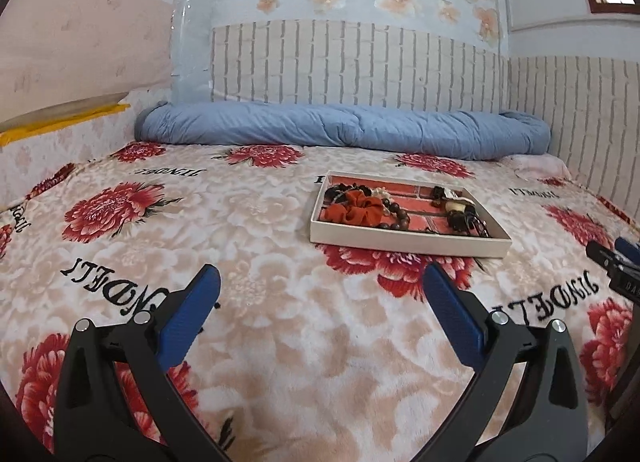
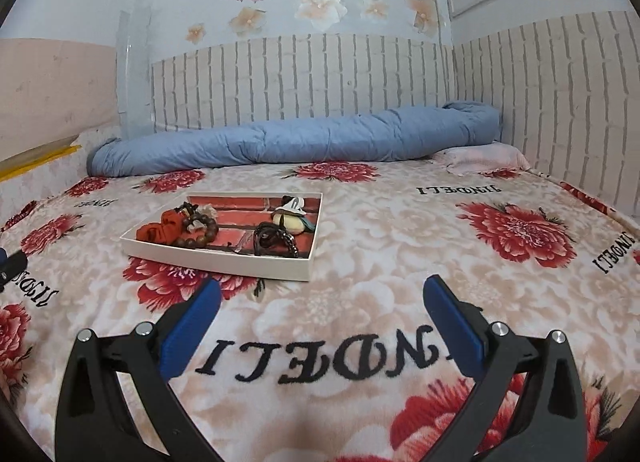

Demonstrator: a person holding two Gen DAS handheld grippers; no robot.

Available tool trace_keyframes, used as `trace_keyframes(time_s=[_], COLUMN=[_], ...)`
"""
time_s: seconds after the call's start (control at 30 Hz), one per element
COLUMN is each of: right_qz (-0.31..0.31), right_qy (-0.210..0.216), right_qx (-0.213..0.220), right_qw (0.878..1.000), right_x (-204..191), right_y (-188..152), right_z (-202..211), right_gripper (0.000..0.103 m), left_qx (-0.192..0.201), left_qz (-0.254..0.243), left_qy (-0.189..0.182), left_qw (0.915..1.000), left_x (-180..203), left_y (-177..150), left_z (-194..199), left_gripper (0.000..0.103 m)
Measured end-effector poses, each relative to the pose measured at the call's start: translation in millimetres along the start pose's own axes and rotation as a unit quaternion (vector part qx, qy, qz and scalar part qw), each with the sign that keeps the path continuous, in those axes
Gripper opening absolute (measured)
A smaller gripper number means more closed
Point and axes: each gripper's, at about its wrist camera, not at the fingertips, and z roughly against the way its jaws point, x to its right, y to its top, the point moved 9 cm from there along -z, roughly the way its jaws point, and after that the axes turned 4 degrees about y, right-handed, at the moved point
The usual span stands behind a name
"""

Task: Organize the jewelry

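A shallow white tray (image 1: 408, 241) (image 2: 216, 262) with a red brick-pattern floor lies on the flowered bed cover. In it are a red scrunchie (image 1: 352, 208) (image 2: 160, 231), a brown bead bracelet (image 1: 396, 216) (image 2: 200, 230), dark cords (image 2: 274, 240) and a cream and white ornament (image 2: 291, 214). My left gripper (image 1: 320, 282) is open over bare blanket, short of the tray and to its left. My right gripper (image 2: 322, 294) is open too, just short of the tray's near right corner. Neither holds anything.
A rolled blue quilt (image 1: 344, 130) (image 2: 296, 142) lies along the brick-pattern wall at the far side. A pink pillow (image 2: 484, 156) sits at the far right corner. The right gripper's tip (image 1: 612, 256) shows at the left view's right edge.
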Motion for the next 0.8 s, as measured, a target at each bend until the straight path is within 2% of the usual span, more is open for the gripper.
trace_keyframes(time_s=[0.23,0.6,0.8], right_qz=[-0.011,0.037,0.034], right_qy=[-0.007,-0.022,-0.017], right_qx=[0.005,0.013,0.010], right_qw=[1.000,0.999,0.999], right_x=[-2.2,-27.3,-27.6], right_y=[-6.2,-13.9,-15.5], right_z=[14.1,20.7,18.6], right_gripper=[0.099,0.099,0.099], left_qx=[0.016,0.027,0.028], left_qz=[-0.025,-0.047,-0.053], left_qy=[-0.006,-0.011,-0.016], left_qw=[0.9995,0.9984,0.9981], left_x=[18.4,32.4,35.5], left_y=[-2.7,-11.7,-15.1], left_z=[10.0,13.6,11.8], left_gripper=[0.098,0.098,0.098])
